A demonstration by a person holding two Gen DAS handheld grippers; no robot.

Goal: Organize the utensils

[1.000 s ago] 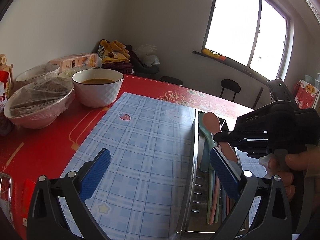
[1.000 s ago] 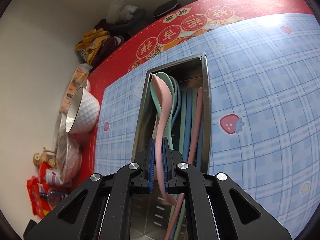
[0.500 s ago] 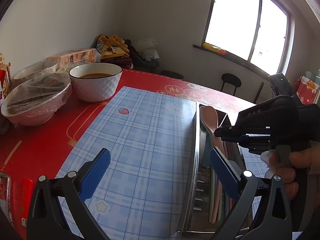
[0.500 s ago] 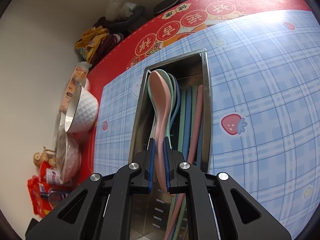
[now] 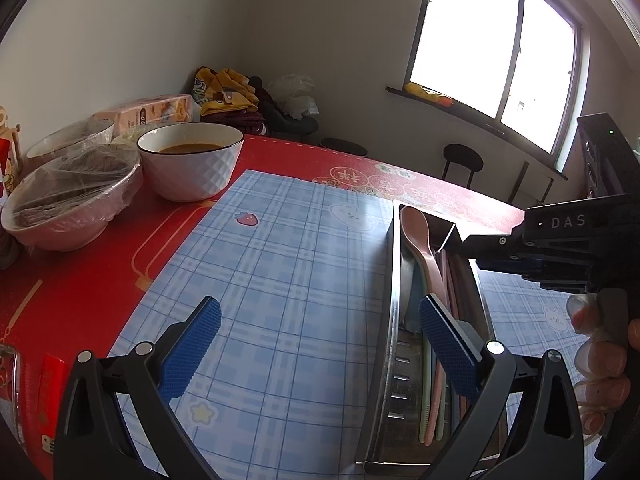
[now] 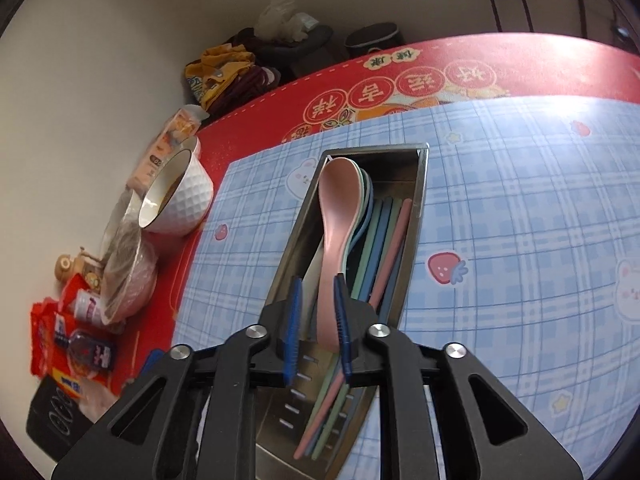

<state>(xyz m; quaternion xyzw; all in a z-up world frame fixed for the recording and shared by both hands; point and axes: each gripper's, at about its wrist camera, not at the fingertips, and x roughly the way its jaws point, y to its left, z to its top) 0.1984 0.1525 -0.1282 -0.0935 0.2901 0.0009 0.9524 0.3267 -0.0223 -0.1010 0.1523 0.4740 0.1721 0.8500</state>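
A steel utensil tray [image 6: 421, 184] lies on the blue checked mat and holds coloured spoons and chopsticks [image 6: 390, 240]. A pink spoon [image 6: 338, 208] lies on top of the stacked spoons, bowl at the far end. My right gripper [image 6: 316, 320] is open, its pads either side of the pink spoon's handle; the right pad [image 6: 342, 320] is close against it. In the left wrist view the tray [image 5: 394, 280] and pink spoon [image 5: 418, 236] are at right. My left gripper [image 5: 316, 344] is open and empty, its right finger [image 5: 444, 340] over the tray.
A white bowl of brown liquid [image 5: 192, 164] and a plastic-wrapped bowl [image 5: 72, 208] stand at the table's left. Snack packets [image 6: 68, 344] lie at the left edge. Clothes [image 5: 228, 96] and stools [image 5: 462, 160] are beyond the table.
My right gripper has opened and let go of the pink spoon, which now rests on the other spoons in the tray. The left gripper has moved slightly closer to the tray.
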